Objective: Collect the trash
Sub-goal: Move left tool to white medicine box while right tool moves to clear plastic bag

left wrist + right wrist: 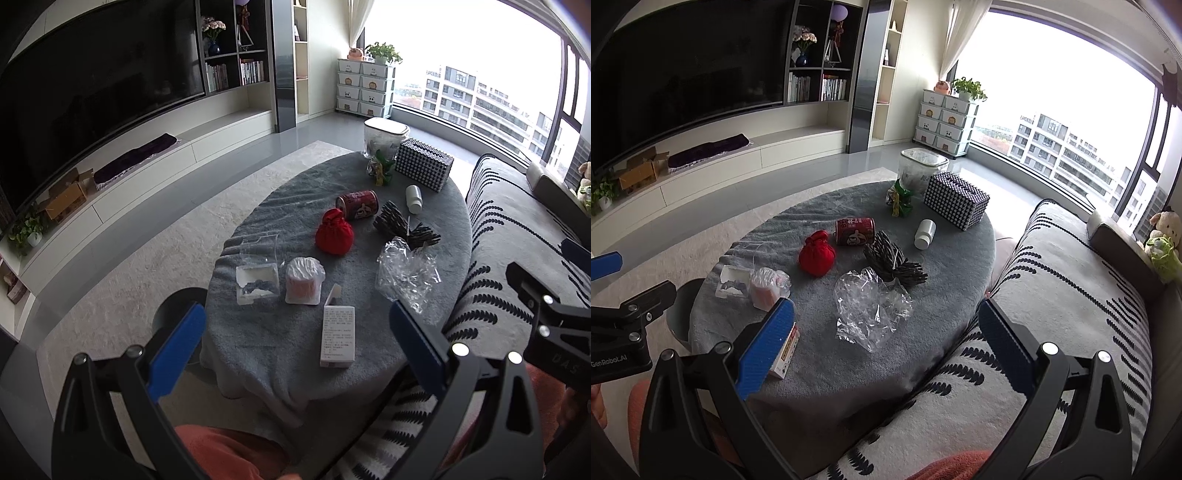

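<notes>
Right wrist view: your right claw [886,332] hangs spread wide and empty, the crumpled clear wrapper [870,308] lying on the counter [827,362] at frame center, between its fingers; your left claw [297,334] gapes too.

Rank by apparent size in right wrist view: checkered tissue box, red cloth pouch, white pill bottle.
1. Black-and-white checkered tissue box, clearly largest.
2. Red knotted cloth pouch.
3. White plastic pill bottle, smallest.
The box sits farthest, so its lead is real.
</notes>
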Tool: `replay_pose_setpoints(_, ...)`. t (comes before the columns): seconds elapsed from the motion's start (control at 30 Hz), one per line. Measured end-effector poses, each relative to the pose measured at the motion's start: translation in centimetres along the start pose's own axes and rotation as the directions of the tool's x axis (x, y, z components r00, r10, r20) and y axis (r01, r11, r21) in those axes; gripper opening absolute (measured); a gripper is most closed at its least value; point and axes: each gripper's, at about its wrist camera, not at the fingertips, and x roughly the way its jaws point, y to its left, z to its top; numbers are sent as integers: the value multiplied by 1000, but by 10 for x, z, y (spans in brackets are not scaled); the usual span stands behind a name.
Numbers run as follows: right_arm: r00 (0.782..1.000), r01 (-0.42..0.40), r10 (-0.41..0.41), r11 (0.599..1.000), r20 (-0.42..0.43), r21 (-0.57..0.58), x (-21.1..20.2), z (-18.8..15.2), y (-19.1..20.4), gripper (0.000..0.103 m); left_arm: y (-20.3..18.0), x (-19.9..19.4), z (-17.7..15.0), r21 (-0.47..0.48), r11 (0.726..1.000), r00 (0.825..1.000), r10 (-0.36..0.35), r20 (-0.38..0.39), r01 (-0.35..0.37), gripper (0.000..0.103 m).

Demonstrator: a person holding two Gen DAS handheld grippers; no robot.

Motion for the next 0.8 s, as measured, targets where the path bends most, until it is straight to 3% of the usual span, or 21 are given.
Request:
replay_pose_setpoints(0.6,990,-83,85,996,-113,22,95,-21,0,96,-19,80,-34,17,998,996,-52,-69,54,99)
replay_pose_setpoints(0.8,985,-75,76,997,-152,6,139,-27,-1,96,-23,119,-49,7,998,993,-69,-100,70,99)
